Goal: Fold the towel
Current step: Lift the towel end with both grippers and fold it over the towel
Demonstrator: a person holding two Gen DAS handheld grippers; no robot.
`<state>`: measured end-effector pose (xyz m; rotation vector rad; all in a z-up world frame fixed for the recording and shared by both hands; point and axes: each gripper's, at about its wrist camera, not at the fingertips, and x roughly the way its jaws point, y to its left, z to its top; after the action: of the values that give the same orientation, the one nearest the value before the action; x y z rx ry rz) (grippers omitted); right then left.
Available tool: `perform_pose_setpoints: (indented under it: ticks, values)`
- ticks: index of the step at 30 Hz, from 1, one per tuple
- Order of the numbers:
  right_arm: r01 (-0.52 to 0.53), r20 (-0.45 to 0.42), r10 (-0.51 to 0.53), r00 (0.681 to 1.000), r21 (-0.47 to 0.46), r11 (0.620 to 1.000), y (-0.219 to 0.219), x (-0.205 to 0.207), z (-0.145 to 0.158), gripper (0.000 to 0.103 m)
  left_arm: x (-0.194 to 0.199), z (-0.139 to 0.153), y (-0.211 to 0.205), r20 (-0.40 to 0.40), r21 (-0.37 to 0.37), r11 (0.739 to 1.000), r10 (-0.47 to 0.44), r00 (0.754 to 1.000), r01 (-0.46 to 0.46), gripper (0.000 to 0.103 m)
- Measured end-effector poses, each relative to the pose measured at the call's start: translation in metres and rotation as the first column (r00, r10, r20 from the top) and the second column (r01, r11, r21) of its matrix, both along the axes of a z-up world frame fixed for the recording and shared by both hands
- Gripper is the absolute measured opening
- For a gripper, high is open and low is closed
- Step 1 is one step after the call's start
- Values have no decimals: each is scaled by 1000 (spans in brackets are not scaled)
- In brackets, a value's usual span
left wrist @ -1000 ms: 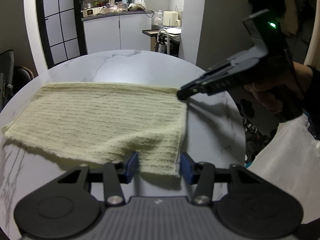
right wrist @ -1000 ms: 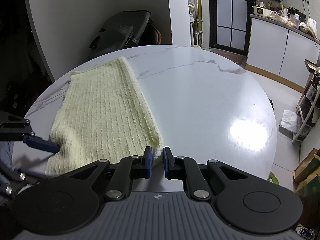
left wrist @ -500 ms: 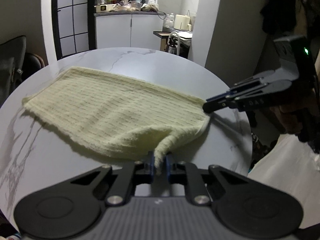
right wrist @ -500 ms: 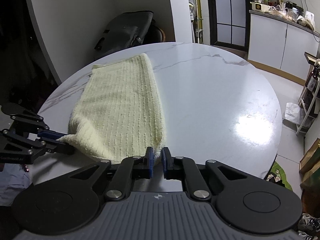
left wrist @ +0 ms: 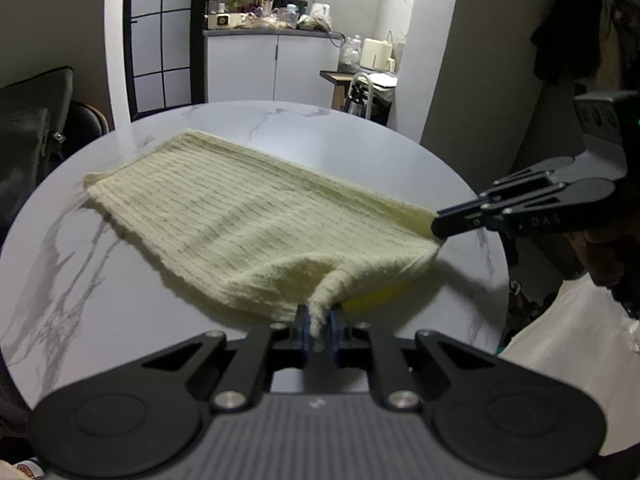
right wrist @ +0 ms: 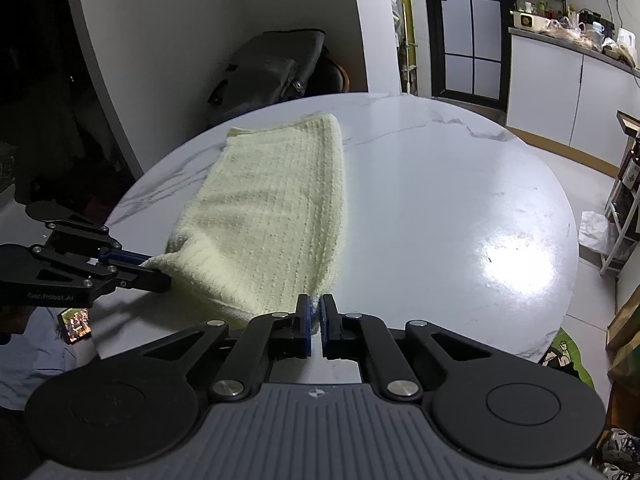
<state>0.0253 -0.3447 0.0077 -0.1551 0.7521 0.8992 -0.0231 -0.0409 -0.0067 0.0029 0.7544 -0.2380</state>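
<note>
Left gripper (left wrist: 319, 326): we see it clamped on towel (left wrist: 248, 220) corner, 6 o'clock
Right gripper (right wrist: 316, 312): pinching the other near corner
Right view only: table (right wrist: 460, 208) glare, 3 o'clock

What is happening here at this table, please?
A person is folding a pale yellow towel on a round marble table with two hand-held grippers. The left gripper and the right gripper are each shut on a near corner. Those corners are raised off the table, while the far end of the towel lies flat. No fold is made yet.
</note>
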Motion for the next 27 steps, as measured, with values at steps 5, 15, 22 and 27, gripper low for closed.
perform_pose_setpoints:
  ticks: [5,15,22,27]
  values:
    - [-13,35,11,999,41,999,2,-7,16,5,-9,15,9,53,3,999,36,998,-36,10]
    - [-44,113,30,993,125,991,10,-12,56,5,-11,50,23,144,6,997,78,987,-79,10]
    - [-79,175,48,983,174,982,17,-18,87,5,-11,78,31,210,15,992,120,970,-126,10]
    - [-82,214,37,976,205,975,22,-18,104,5,-10,93,29,252,11,988,144,957,-152,10]
